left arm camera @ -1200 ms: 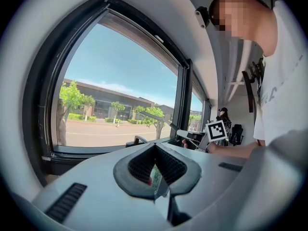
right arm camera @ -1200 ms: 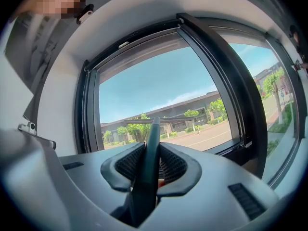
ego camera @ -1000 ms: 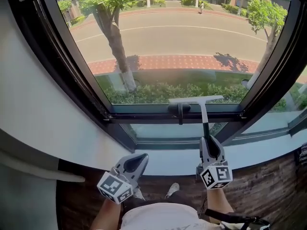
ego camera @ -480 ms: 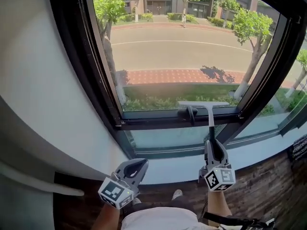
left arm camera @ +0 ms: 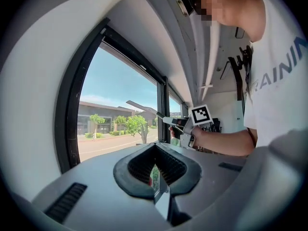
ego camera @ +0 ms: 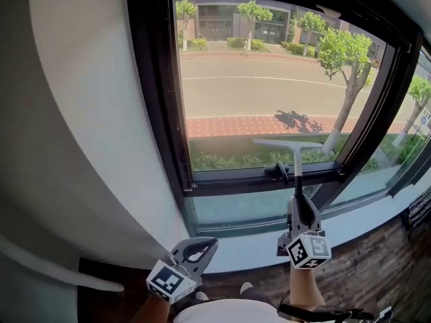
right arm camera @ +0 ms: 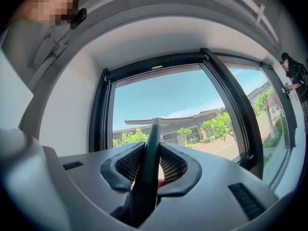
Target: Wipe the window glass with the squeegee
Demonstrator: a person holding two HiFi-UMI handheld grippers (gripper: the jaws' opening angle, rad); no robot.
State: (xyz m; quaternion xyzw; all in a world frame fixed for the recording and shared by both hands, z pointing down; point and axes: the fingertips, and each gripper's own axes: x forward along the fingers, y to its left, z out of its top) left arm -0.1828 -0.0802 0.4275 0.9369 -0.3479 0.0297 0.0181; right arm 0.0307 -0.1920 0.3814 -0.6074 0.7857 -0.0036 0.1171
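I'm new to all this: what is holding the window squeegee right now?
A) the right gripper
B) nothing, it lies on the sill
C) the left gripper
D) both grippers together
A: the right gripper has its jaws closed on the handle of the squeegee, while the left gripper is lower down, shut and holding nothing.

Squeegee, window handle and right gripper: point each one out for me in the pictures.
squeegee (ego camera: 288, 143), head view, middle of its blade.
window handle (ego camera: 277, 172), head view, its dark knob.
right gripper (ego camera: 297, 202), head view, midway between its fingertips.
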